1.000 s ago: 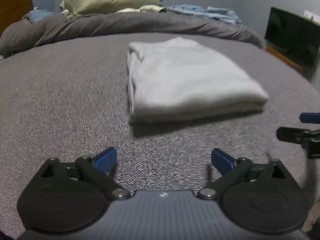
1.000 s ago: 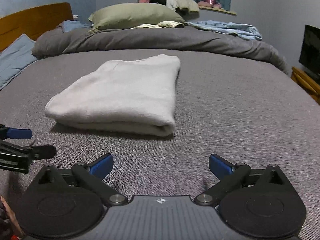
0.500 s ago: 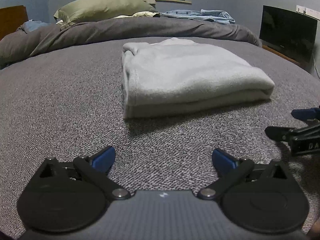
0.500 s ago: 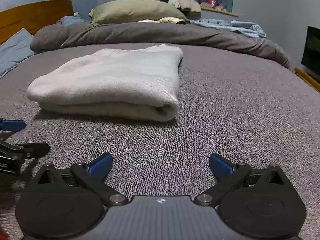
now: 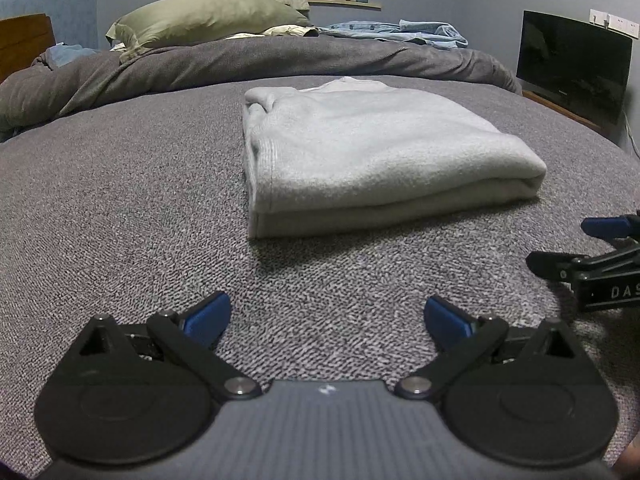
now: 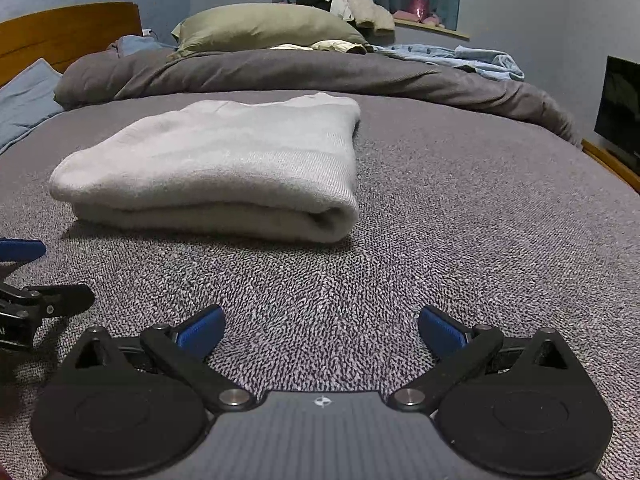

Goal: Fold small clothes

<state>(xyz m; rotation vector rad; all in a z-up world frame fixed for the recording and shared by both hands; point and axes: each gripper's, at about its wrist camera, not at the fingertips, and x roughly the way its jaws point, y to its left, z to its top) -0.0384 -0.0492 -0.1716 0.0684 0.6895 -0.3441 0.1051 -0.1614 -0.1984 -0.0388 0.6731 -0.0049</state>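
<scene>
The pale grey sweater (image 5: 360, 152) lies folded into a neat block mid-bed, on the grey bedspread (image 5: 120, 200). Over the last second both tools have drawn back and sunk low at the near edge. The left hand-held gripper (image 5: 326, 316) and right hand-held gripper (image 6: 320, 322) gape wide, holding nothing. This fold looks finished. A green pillow (image 6: 264, 26) sits far off.

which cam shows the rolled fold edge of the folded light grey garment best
The right wrist view: the folded light grey knit garment turns its rounded fold toward that camera, layers curling at the near corner. The left wrist view shows the same garment mostly from its stacked hem side, the rounded fold visible only at the far right end.
</scene>
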